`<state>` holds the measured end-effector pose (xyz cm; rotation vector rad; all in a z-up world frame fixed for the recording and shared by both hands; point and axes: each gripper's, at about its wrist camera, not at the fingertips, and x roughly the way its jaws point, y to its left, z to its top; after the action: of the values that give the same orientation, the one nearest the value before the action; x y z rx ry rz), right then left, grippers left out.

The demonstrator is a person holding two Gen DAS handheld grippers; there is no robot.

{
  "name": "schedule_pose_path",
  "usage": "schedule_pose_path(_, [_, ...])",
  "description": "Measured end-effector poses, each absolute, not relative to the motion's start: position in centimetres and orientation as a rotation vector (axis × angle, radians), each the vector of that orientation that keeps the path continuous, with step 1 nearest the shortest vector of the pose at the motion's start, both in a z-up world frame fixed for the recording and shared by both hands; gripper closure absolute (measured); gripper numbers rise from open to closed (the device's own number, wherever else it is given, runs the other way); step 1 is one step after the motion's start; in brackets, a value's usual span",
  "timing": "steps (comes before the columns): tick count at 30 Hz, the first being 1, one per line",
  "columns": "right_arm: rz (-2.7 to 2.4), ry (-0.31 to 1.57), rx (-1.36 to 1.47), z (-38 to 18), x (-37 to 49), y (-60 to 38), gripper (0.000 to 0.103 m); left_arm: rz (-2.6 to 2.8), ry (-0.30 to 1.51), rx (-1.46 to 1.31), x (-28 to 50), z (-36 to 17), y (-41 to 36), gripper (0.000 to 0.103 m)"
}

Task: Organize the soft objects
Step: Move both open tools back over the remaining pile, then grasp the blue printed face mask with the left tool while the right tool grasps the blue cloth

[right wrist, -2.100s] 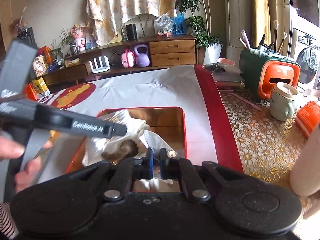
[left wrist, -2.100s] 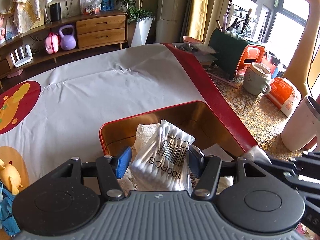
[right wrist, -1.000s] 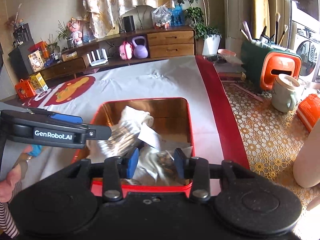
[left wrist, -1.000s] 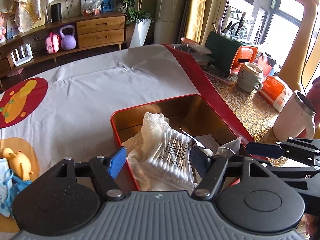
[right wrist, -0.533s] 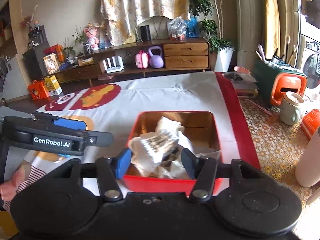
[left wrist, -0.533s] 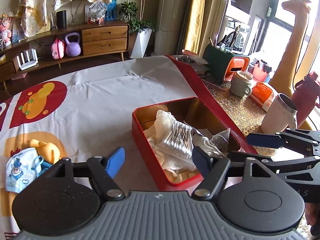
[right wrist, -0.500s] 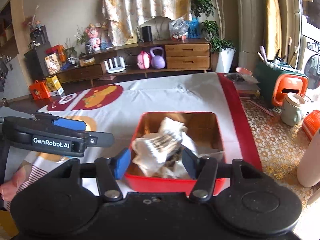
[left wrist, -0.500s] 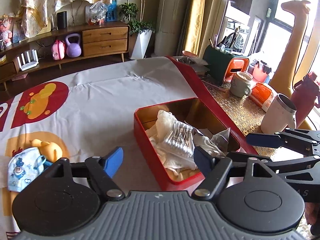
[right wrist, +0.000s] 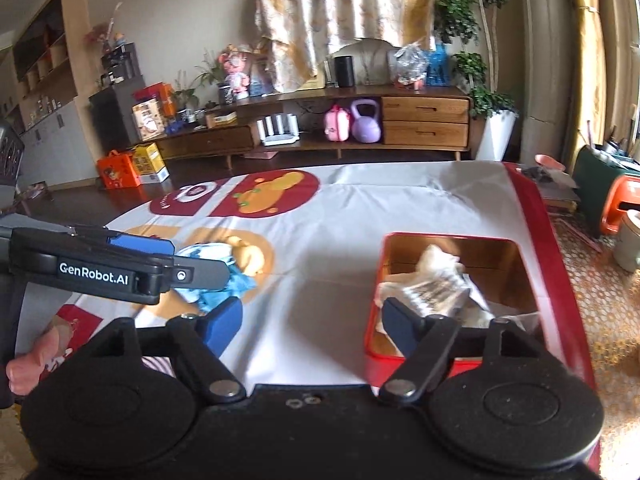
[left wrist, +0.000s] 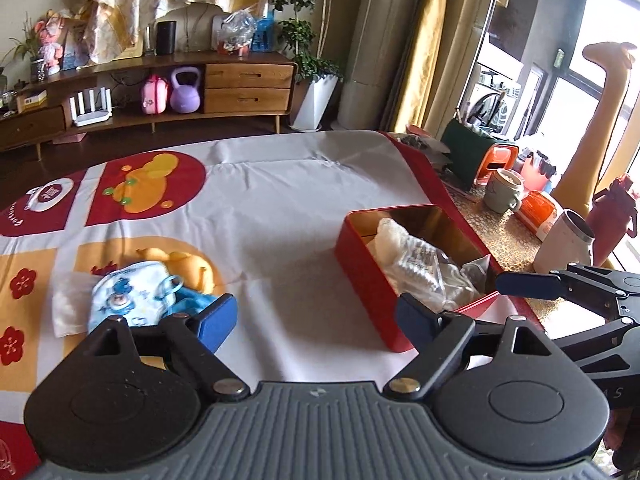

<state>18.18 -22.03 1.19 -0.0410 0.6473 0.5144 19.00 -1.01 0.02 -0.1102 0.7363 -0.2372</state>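
Both claws, the left gripper [left wrist: 316, 320] and right gripper [right wrist: 312, 322], have just been opening and now gape, empty. At right of frame the tin [left wrist: 362, 276] already holds a swab pack [left wrist: 418, 266] and cloths. At lower left a mask [left wrist: 132, 298], blue cloth [right wrist: 224, 290] and yellow toy [left wrist: 182, 262] wait (partly overlapped, hard to separate) on the mat [left wrist: 280, 216].

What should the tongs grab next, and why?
Probably the left tongs should reach for the face mask. Both tongs are empty with jaws that have just been opening, the red tin already holds soft things, and the mask pile lies outside on the cloth.
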Motion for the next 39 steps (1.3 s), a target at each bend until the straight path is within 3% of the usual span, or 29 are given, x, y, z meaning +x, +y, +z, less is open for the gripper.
schedule_pose_path(6, [0.550, 0.650, -0.059, 1.0, 17.8, -18.9, 0.018, -0.208, 0.744, -0.131, 17.9, -0.3, 2.9, 0.004])
schedule_pose_path(27, [0.646, 0.728, -0.147, -3.7, 19.3, -10.2, 0.015, -0.071, 0.749, -0.184, 18.9, -4.9, 13.5, 0.000])
schedule_pose_path(39, [0.688, 0.792, -0.157, -7.0, 22.6, -7.4, 0.031, -0.043, 0.740, -0.119, 21.4, -8.3, 14.2, 0.000])
